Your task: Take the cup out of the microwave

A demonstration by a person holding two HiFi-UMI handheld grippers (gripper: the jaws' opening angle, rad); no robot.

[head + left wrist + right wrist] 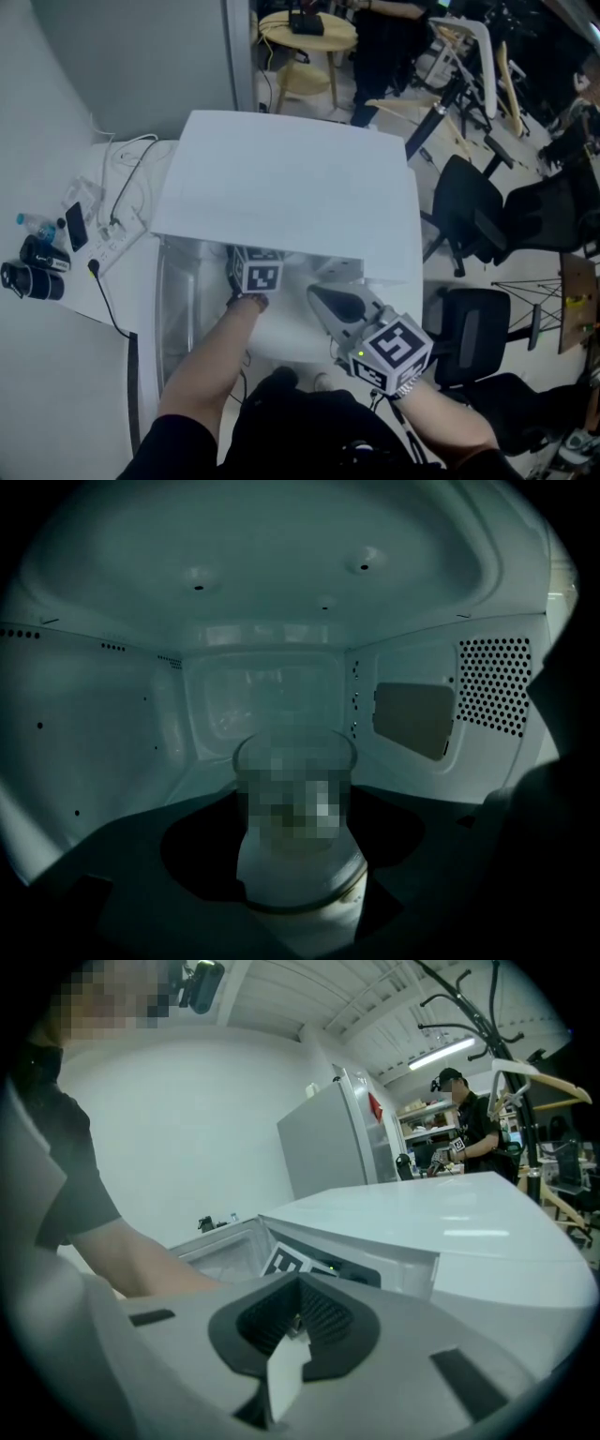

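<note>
We see the pale, see-through cup [298,878] upright inside the white microwave's cavity [94,724], near the middle of its floor, with the back wall well behind it. A mosaic patch covers its upper half. The left gripper [298,855] reaches into the cavity, and its dark tongs are clamped on the cup's lower wall, one from each side, with the base sitting in the rounded hollow between them. A perforated vent panel [492,682] lies on the cavity's right wall, well clear of the cup.

From the head view we find only the left gripper's marker cube [260,275] showing at the oven's mouth, below the front edge of the microwave's flat white top [281,187]. The tongs and cup are hidden under that top. The microwave door [178,309] hangs open to the left.

The right gripper [323,300] hovers outside, just right of the left forearm [211,366] and in front of the opening. Its tongs are pressed together [298,1283]. A small white sliver shows at their seam, and we cannot tell what it is.

The microwave stands on a white bench [56,375]. A black phone [76,226] and a white power strip [117,239] lie at its far left. Black office chairs [469,202] stand on the floor to the right.
</note>
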